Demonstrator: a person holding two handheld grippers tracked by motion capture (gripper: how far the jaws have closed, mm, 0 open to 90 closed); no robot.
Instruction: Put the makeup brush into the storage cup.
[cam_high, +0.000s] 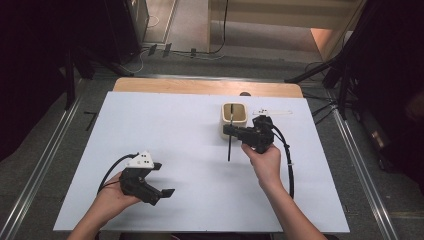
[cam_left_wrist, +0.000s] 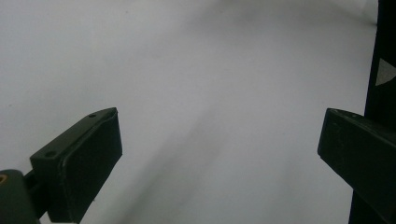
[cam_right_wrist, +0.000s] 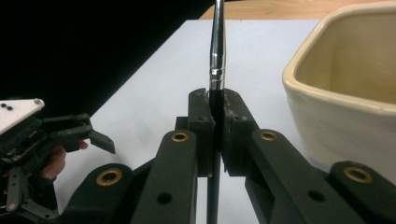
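In the lower left of the high view the person's left hand (cam_high: 112, 197) holds the left tongs (cam_high: 165, 179) low over the white table (cam_high: 165, 125), their jaws spread wide with nothing between them and a grey three-cornered plate (cam_high: 140, 159) on top; a black cable loops back from them toward the wrist. The left gripper view looks along those jaws, one at the lower left and one at the right edge of the frame, far apart, with bare white table surface (cam_left_wrist: 210, 93) between them. Farther up, right of centre in the high view, the right hand (cam_high: 264, 162) carries the right tongs (cam_high: 229, 131), whose jaws are closed on a thin pen-like stick (cam_high: 229, 147) with a dark shaft; the stick stands nearly upright in the frame, its lower end pointing toward the table below the jaws and its upper end reaching up in front of the cup's opening. In the right gripper view the right tongs (cam_right_wrist: 217, 122) pinch the dark part of the stick just under its shiny metal section (cam_right_wrist: 217, 46), which rises out of the top of the frame. Just behind the stick stands a cream ceramic cup (cam_high: 233, 119) with a squarish mouth, seen large at the right of the right gripper view (cam_right_wrist: 345, 88); I cannot tell whether the stick touches it. At the lower left of that view the left tongs (cam_right_wrist: 95, 133) appear farther off. Beyond the cup, toward the upper right of the table, lies a pale flat ruler-like strip (cam_high: 272, 112).
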